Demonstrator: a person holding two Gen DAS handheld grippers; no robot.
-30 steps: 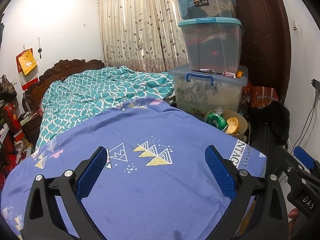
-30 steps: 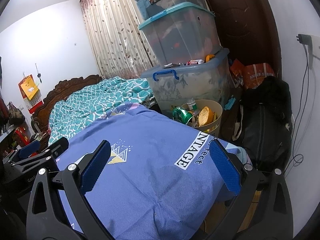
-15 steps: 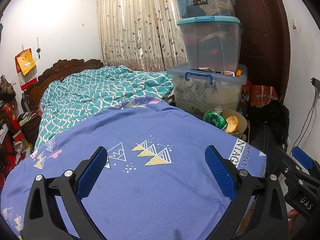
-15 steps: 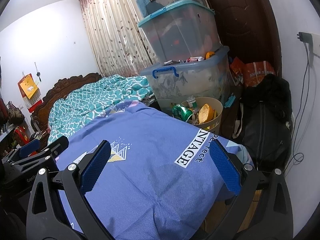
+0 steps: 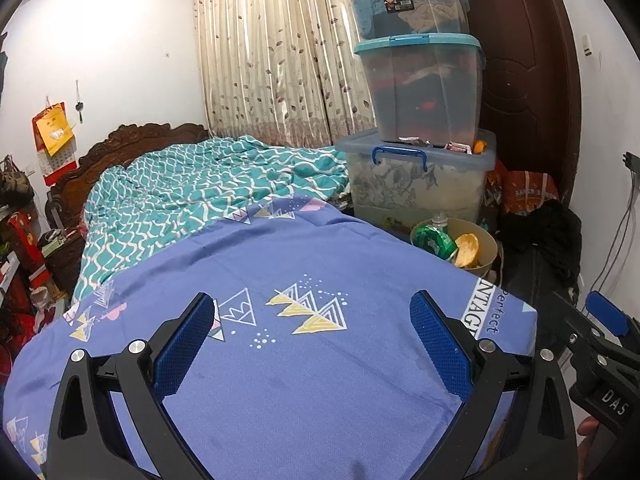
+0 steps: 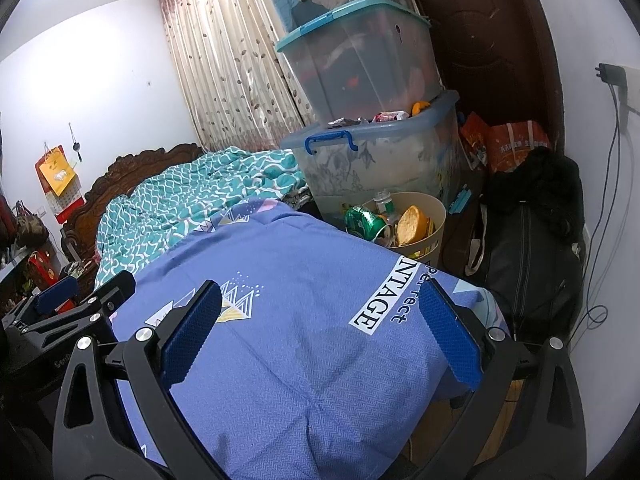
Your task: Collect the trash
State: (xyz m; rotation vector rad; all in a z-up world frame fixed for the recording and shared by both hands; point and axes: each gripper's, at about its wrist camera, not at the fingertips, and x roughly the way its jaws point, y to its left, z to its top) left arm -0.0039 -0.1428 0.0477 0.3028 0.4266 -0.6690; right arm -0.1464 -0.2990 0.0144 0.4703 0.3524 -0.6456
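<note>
A beige waste bin [image 5: 486, 256] [image 6: 438, 210] stands on the floor past the bed's far right corner. It holds a crushed green can [image 5: 434, 242] [image 6: 366, 222], an orange peel [image 5: 468, 248] [image 6: 410, 224] and a small bottle [image 6: 382, 200]. My left gripper [image 5: 316, 340] hangs open over the blue sheet [image 5: 280, 380], nothing between its blue pads. Over the bed's right corner my right gripper [image 6: 320, 328] is open too and holds nothing. Each gripper shows at the edge of the other's view.
Three stacked plastic storage boxes [image 5: 420, 120] [image 6: 372, 120] stand behind the bin, with wrappers on the bottom lid. A black bag [image 6: 532, 248] and orange bags [image 6: 516, 148] lie by the dark door. A teal quilt [image 5: 192, 192] covers the far bed. Cables hang along the right wall.
Both views have drifted slightly, the boxes and bin shifting a little in frame. Both grippers stay open with nothing in them.
</note>
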